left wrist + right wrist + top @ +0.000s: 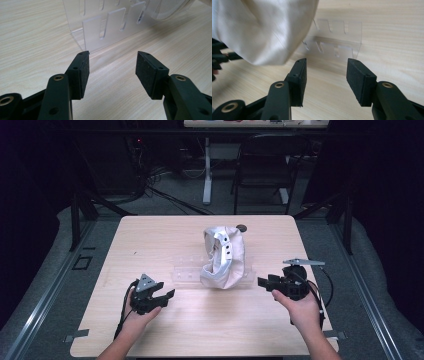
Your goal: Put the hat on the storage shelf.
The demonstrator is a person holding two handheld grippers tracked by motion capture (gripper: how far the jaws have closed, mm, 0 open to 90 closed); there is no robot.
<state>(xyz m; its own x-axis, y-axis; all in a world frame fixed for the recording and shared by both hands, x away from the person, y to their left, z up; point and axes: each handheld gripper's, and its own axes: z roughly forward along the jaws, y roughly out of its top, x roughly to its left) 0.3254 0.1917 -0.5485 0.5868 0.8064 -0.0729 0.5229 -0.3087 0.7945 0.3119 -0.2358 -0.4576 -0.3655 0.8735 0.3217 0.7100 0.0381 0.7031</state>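
Wooden table (200, 330) bears one cream cap (226, 257), one clear rack (187, 272); both grippers gape empty.

A cream bag (223, 257) sits on a clear rack (187, 273) mid-desk (150, 240); the left tool (162, 297) and right tool (262, 282) flank it, jaws apart.

surface: light wood table (150, 235) | on it: clear slotted rack (187, 274), cream cloth (232, 255) draped over rack
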